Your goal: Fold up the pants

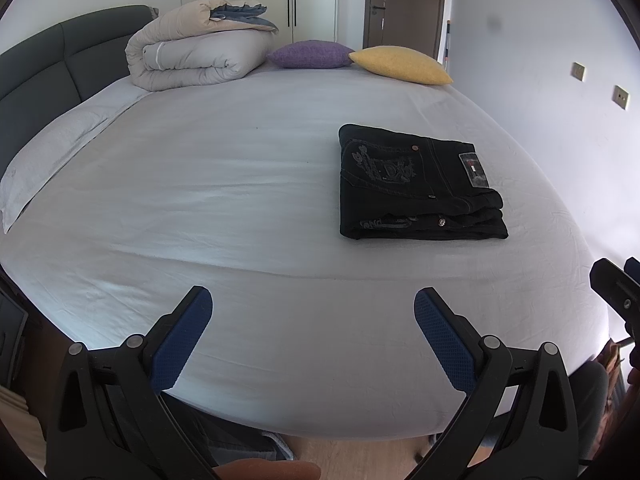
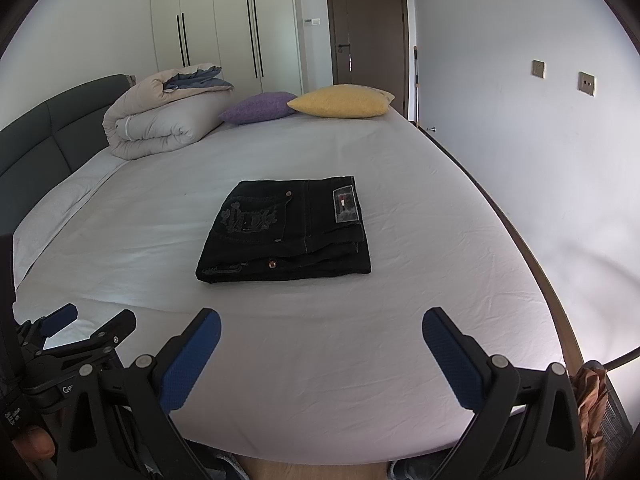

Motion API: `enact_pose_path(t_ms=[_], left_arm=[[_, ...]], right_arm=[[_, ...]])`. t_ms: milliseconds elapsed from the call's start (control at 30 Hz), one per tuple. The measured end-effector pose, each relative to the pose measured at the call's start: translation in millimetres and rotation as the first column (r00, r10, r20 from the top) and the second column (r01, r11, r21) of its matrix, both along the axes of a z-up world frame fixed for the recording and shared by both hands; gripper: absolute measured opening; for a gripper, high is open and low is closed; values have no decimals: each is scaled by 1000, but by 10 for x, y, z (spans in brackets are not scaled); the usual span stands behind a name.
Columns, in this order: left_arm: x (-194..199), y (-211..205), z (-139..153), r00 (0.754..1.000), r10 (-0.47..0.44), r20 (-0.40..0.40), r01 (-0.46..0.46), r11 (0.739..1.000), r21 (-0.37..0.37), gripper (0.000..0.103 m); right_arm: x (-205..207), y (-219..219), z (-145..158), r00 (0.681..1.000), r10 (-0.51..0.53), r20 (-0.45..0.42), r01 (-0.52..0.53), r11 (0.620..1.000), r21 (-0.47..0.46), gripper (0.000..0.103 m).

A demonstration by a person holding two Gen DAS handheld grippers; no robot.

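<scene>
A: How far along does the folding look?

B: Judging by the shape, it is done or nearly so. The pants lie as a compact dark rectangle, several layers stacked, with the back pocket and label patch facing up. No leg trails out over the sheet. The stack's front edge shows the layers a little uneven, so at most a small squaring-up may be left.

A: Where do they sit?

B: On the bed, roughly mid-way between its foot and the pillows, toward the side by the bare wall and well clear of the near edge. The rolled duvet, the purple cushion and the yellow cushion are at the far end, well apart from them.

A: And the grippers?

B: Both are off the cloth. The right gripper hangs over the near edge with its jaws spread wide and nothing between them; the pants lie ahead of it, slightly to its left. The left gripper is likewise spread and empty, also over the near edge, with the pants ahead and off to its right. In the right view the left gripper shows low at the left, just beside the right one.

A: So neither touches the pants?

B: Neither. Bare sheet lies between each gripper and the stack.
</scene>
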State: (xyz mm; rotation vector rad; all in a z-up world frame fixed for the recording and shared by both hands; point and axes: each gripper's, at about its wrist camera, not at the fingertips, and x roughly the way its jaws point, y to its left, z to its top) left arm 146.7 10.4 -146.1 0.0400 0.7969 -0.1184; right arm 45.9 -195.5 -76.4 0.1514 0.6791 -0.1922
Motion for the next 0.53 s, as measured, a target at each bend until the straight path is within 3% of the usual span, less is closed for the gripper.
enact_pose_path(t_ms=[533], left_arm=[[-18,8,-13,1000,-2,5,2,1000,-3,103]], right_arm=[[4,-7,-6,1000,1,-1,-1,1000,2,103]])
